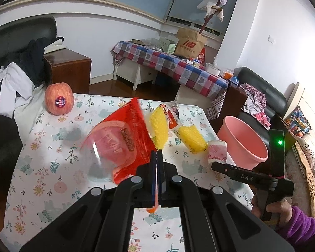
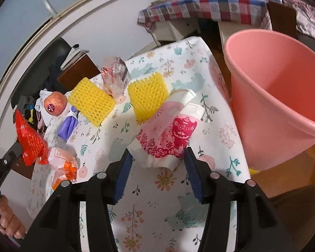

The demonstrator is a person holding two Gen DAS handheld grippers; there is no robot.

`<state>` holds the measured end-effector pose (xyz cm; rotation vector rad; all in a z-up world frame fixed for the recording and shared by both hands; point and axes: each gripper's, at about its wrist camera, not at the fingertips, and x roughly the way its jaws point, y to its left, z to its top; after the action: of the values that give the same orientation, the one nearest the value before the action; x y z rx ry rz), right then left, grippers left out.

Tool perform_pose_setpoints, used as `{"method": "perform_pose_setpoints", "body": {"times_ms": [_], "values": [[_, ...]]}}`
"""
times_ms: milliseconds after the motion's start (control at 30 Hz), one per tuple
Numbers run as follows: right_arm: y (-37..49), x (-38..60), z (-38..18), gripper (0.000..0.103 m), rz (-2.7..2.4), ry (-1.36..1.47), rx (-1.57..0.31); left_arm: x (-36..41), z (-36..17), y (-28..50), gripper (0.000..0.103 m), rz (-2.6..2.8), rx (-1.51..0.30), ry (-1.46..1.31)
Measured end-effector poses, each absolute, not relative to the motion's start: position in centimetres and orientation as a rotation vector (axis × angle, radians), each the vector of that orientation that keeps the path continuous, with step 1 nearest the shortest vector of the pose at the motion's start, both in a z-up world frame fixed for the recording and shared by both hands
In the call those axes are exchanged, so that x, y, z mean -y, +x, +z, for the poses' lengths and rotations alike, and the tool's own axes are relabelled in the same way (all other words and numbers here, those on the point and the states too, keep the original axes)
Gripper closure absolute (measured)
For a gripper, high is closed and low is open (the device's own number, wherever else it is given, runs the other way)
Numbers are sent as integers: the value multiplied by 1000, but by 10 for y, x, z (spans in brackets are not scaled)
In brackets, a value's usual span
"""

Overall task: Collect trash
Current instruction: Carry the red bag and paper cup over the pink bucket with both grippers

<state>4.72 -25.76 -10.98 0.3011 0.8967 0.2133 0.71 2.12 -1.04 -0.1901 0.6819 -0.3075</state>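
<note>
The left gripper (image 1: 156, 153) is pinching the crinkled red plastic bag (image 1: 124, 138) at frame centre; the right gripper (image 2: 157, 159) is gaping around the crushed pink-printed paper cup (image 2: 168, 132), lower centre, beside the pink plastic bucket (image 2: 283, 96).

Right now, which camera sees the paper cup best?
The right wrist view: the paper cup lies crushed and close, between the open right gripper's fingers, its red print clear. The left wrist view shows it small, beside the pink bucket.

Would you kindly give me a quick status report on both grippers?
Left gripper shut on red plastic bag, lifted off the table. Right gripper open, jaws straddling crushed paper cup. Pink bin beside cup, nothing between.
</note>
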Motion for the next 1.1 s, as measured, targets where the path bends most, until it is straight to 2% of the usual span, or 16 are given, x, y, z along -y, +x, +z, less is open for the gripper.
{"method": "perform_pose_setpoints", "body": {"times_ms": [33, 67, 200, 267, 700, 1100], "values": [[46, 256, -109, 53, 215, 279, -890, -20, -10, 7, 103, -307, -681, -190], [45, 255, -107, 64, 215, 254, -881, -20, -10, 6, 103, -306, -681, -188], [42, 253, -105, 82, 215, 216, -865, -21, -10, 7, 103, -304, -681, -189], [40, 254, -103, 86, 222, 216, -854, -19, -8, 7, 103, -302, -677, -188], [20, 272, -73, 88, 261, 233, -721, -7, 12, 7, 103, -318, -640, -165], [8, 330, -55, 88, 147, 288, -639, 84, 43, 29, 103, -521, -565, -98]]}}
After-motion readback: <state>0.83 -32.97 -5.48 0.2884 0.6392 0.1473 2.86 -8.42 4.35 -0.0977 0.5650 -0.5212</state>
